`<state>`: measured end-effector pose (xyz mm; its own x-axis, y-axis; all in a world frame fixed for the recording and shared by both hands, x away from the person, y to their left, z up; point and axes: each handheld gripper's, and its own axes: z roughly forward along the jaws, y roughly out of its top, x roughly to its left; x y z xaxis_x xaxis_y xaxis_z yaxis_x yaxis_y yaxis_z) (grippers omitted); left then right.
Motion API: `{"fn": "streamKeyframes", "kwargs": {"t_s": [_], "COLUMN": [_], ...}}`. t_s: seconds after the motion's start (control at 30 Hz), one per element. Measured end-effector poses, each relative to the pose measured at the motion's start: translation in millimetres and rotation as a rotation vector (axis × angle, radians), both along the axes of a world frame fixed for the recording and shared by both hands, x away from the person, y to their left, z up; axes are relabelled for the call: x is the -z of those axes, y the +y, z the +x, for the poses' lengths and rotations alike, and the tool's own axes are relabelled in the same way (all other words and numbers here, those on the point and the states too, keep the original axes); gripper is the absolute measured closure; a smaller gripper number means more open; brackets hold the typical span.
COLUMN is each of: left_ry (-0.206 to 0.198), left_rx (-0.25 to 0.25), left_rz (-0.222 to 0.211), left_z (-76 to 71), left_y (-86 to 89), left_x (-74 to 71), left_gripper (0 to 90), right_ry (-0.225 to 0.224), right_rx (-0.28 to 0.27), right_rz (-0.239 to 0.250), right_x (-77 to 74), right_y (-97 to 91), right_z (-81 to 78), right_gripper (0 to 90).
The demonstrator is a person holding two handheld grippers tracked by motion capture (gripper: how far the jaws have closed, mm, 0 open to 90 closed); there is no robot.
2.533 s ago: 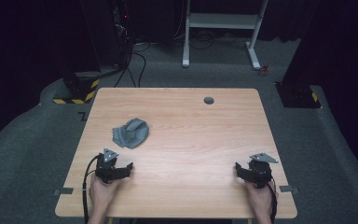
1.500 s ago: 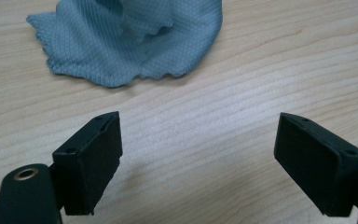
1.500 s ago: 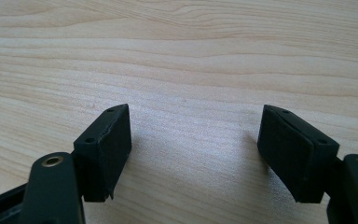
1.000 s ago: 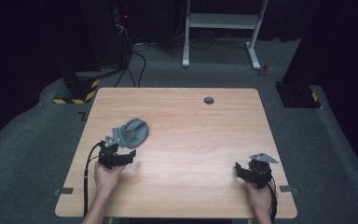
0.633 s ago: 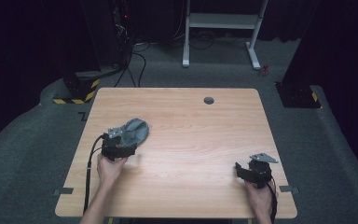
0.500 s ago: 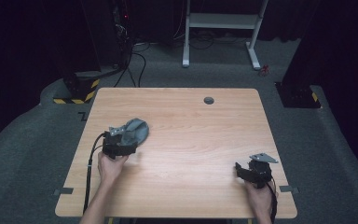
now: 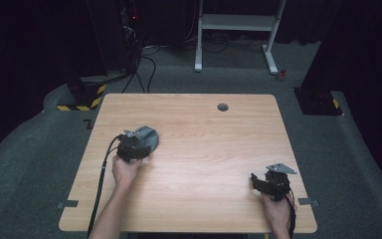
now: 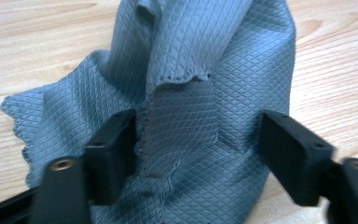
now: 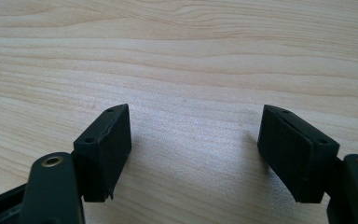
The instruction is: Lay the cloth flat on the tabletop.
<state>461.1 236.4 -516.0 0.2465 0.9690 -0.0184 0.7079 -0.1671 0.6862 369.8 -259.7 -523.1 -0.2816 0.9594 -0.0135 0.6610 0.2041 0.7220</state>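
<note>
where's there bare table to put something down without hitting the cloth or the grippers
Most of the table is bare: the wide middle between the grey cloth and the right gripper, and the far strip around the small dark disc. The near-left part is crowded: the left gripper straddles the cloth, its jaws closing in.

From my high view the table point(image 7: 204, 149) was brightly lit against a dark room at the frame's edges. In both gripper views light was even and soft; lower corners blurred, and short shadows lay beneath the jaws.
</note>
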Motion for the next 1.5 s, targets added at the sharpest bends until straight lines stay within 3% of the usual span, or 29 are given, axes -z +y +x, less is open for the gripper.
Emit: {"fn": "streamKeyframes", "kwargs": {"t_s": [0.1,0.13,0.3,0.43,0.53,0.83,1.0,1.1,1.3,1.5], "left_ry": [0.005,-0.001,-0.003,-0.002,-0.005,-0.044,-0.053,-0.046,-0.042,-0.038], "left_rx": [-0.012,-0.014,-0.014,0.002,0.01,0.106,0.141,0.154,0.229,0.291], "left_rz": [0.003,0.006,-0.01,-0.021,-0.024,-0.097,-0.109,-0.138,-0.164,-0.155], "left_z": [1.3,1.5,2.1,1.4,0.1,-11.6,-15.0,-17.9,-27.0,-33.1], "left_y": [-0.4,0.4,3.2,4.3,3.1,-16.8,-23.9,-29.1,-48.7,-68.7], "left_x": [0.3,-0.2,-1.1,-1.7,-2.7,-13.2,-14.5,-15.4,-16.5,-15.0], "left_gripper": [36.8,45.6,71.9,82.0,83.6,84.2,84.4,84.4,84.2,84.3], "right_ry": [0.0,0.0,0.0,0.0,-0.002,-0.003,-0.003,-0.002,-0.001,-0.001], "right_rx": [0.0,0.0,-0.002,-0.002,-0.004,-0.005,-0.005,-0.005,-0.003,-0.004], "right_rz": [0.0,-0.001,-0.001,0.0,0.0,0.0,0.0,0.0,0.002,0.001], "right_x": [0.0,0.0,0.0,0.0,0.1,0.1,0.1,0.1,0.0,0.1], "right_y": [0.0,0.0,0.1,0.1,0.1,0.1,0.1,0.1,0.3,0.3], "right_z": [0.0,0.0,0.0,0.0,0.0,0.0,0.0,0.0,-0.1,-0.1], "right_gripper": [25.7,25.7,25.8,25.8,25.8,25.7,25.7,25.7,25.6,25.6]}}
